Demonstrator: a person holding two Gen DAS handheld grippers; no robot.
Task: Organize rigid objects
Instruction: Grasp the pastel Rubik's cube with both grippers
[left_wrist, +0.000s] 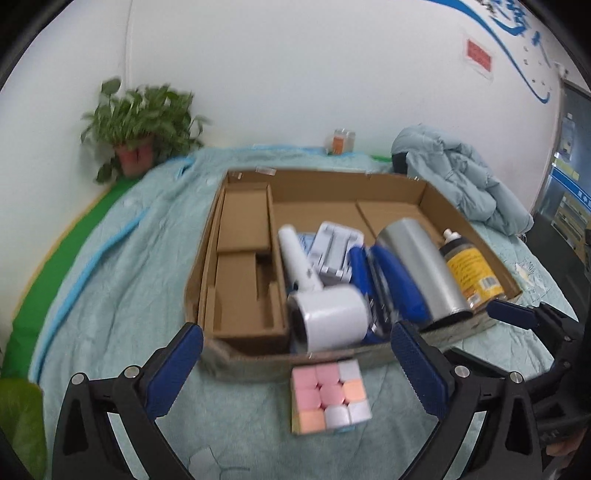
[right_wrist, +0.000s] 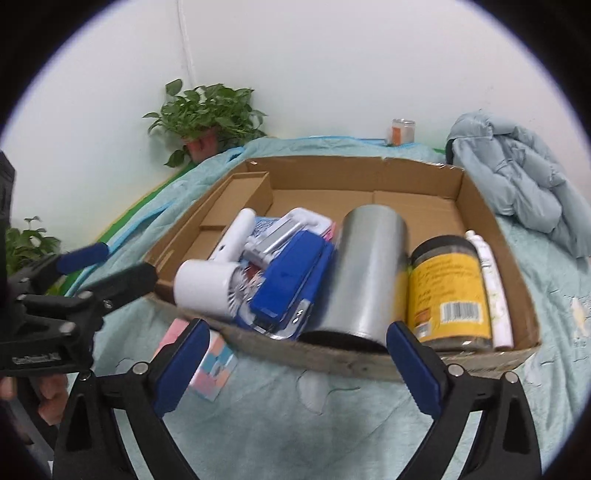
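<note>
Cardboard box (left_wrist: 424, 192) — holds hair dryer (left_wrist: 325, 317), steel cup (left_wrist: 421, 269), yellow-labelled jar (right_wrist: 447, 291). Puzzle cube (left_wrist: 328, 397) — pastel tiles, outside, touching box front. Left hand-held gripper (left_wrist: 295, 373) and right hand-held gripper (right_wrist: 295, 365) — both spread, empty.

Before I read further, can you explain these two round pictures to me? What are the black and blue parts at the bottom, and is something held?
No robot is here. A person holds one set of tongs in each hand, and each carries a wide-angle camera looking along its fingers. The left picture shows the left tongs, open above a cube on the blue cloth. The right picture shows the right tongs, also open, before a cardboard box. Nothing is held. In the box lie a hair dryer, a steel cup, a jar and some blue items. A plant and a jacket sit behind.
</note>
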